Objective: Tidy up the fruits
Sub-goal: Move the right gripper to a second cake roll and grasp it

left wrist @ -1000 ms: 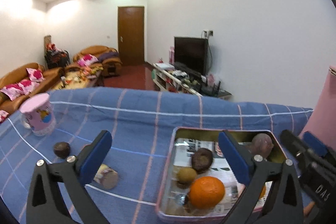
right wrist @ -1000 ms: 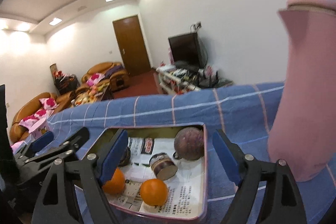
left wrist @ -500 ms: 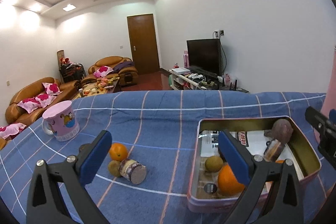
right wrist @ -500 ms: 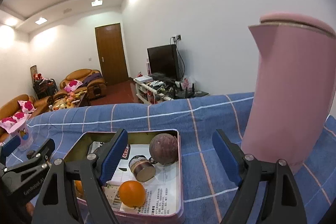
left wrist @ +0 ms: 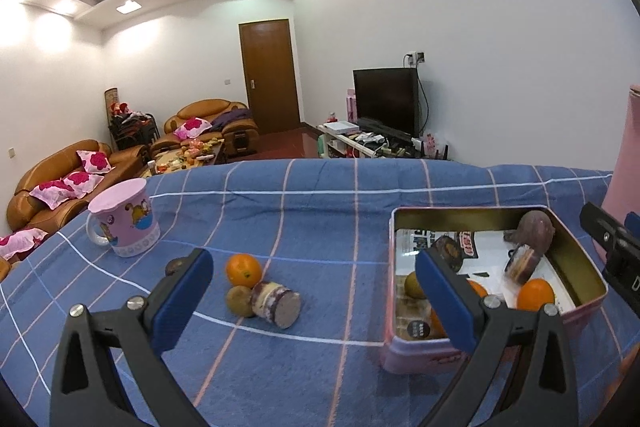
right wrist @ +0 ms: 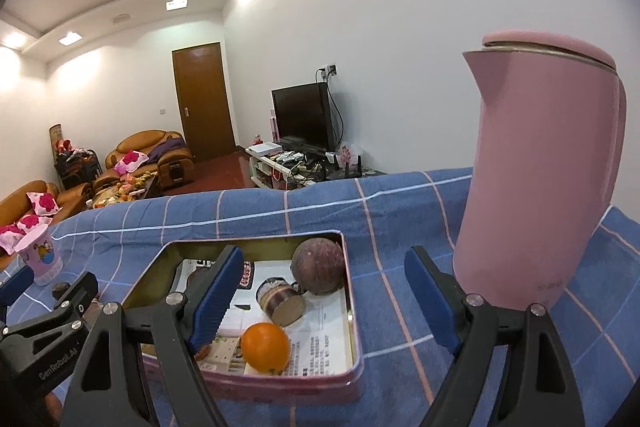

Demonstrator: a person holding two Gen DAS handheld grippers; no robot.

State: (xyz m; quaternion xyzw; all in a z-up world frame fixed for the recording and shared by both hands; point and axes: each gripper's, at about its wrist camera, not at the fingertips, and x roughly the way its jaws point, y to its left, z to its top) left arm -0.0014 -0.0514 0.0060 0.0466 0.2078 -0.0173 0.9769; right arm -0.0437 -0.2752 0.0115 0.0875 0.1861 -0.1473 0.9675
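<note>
A pink tin tray [left wrist: 582, 263] [right wrist: 354, 311] on the blue checked cloth holds oranges [left wrist: 535, 293] [right wrist: 265, 347], a kiwi [left wrist: 414, 285], a round dark purple fruit [right wrist: 319, 266] and a cut fruit piece [right wrist: 280, 301]. Left of the tray on the cloth lie an orange [left wrist: 243, 269], a kiwi [left wrist: 239, 301], a cut purple piece [left wrist: 277, 304] and a small dark fruit [left wrist: 176, 266]. My left gripper [left wrist: 312, 297] is open and empty above the cloth. My right gripper [right wrist: 326, 301] is open and empty over the tray's near right side.
A pink mug [left wrist: 125, 223] stands at the left on the cloth. A tall pink kettle [right wrist: 540, 179] stands right of the tray. The table's far edge drops off to a living room with sofas and a TV.
Both grippers have drawn back and up from the tray. The left view has swung left, so the loose fruits on the cloth now show. Both stay open.
</note>
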